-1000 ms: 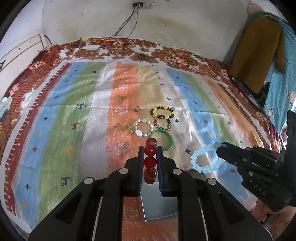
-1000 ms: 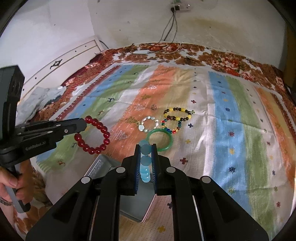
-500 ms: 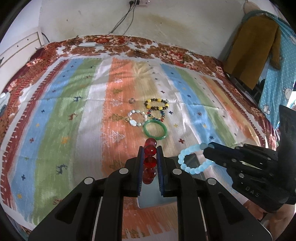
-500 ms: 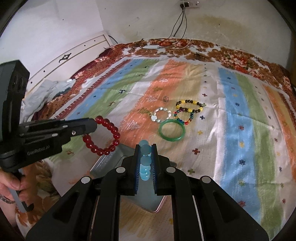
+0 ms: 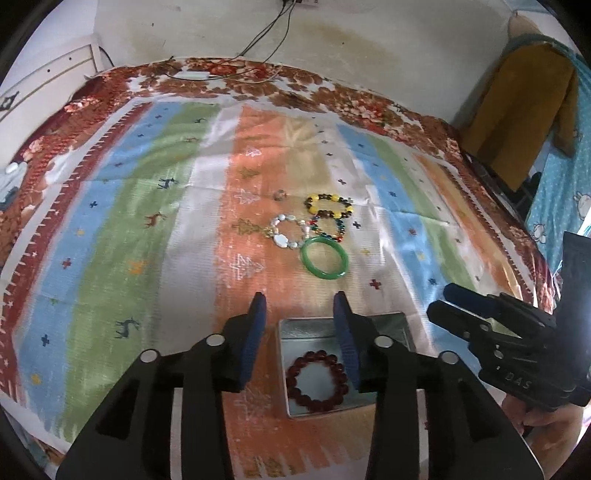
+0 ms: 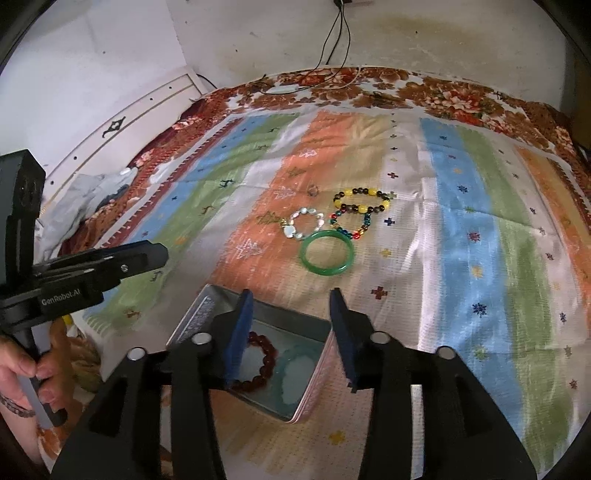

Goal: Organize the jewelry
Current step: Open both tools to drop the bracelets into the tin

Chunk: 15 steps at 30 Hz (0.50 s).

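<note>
A silver tin box (image 5: 291, 373) (image 6: 192, 317) sits on the striped bedspread near the front edge. A red bead bracelet (image 5: 317, 382) (image 6: 264, 354) and a pale blue bead bracelet (image 6: 297, 373) lie inside it. My left gripper (image 5: 300, 314) is open and empty above the box. My right gripper (image 6: 291, 308) is open and empty above the box. Further back lie a green bangle (image 5: 325, 256) (image 6: 327, 253), a white stone bracelet (image 5: 287, 230) (image 6: 304, 223), a multicoloured bead bracelet (image 5: 330, 227) (image 6: 351, 221), a yellow-and-dark bead bracelet (image 5: 328, 205) (image 6: 362, 201) and a small ring (image 5: 281, 194) (image 6: 313, 190).
The striped bedspread (image 5: 147, 221) covers a bed against a white wall with hanging cables (image 5: 266, 29). A brown garment (image 5: 517, 110) hangs at the right. A white headboard (image 6: 129, 122) and crumpled cloth (image 6: 85, 195) are at the left.
Both grippers opened. The red bracelet dropped from the left gripper and the pale blue bracelet from the right gripper into the tin box.
</note>
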### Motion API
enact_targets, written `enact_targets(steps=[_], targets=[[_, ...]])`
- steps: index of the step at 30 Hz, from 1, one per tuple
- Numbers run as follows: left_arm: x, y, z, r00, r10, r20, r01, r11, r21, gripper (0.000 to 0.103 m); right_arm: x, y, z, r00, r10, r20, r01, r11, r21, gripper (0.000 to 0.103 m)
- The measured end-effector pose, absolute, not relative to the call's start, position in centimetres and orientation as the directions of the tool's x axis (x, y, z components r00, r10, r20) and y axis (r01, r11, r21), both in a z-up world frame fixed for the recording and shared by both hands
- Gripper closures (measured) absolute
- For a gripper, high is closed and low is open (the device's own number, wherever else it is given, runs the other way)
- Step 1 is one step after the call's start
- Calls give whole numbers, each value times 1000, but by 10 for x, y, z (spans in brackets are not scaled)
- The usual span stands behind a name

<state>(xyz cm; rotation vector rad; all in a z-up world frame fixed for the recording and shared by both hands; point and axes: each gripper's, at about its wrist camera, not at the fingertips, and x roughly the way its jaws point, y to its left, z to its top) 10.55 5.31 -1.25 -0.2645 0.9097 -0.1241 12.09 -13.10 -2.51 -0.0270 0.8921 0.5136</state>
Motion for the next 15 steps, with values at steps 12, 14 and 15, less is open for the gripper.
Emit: enact_targets(steps=[12, 14, 15], targets=[[129, 57, -17, 593, -147, -791, -27, 979, -202, 50, 135, -138, -29, 536, 387, -750, -410, 896, 170, 45], [134, 57, -18, 591, -135, -795, -30, 981, -189, 50, 138, -138, -30, 535, 384, -753, -408, 898, 167, 43], [138, 58, -19, 588, -129, -798, -33, 982, -184, 49, 140, -138, -31, 537, 379, -754, -405, 900, 164, 42]])
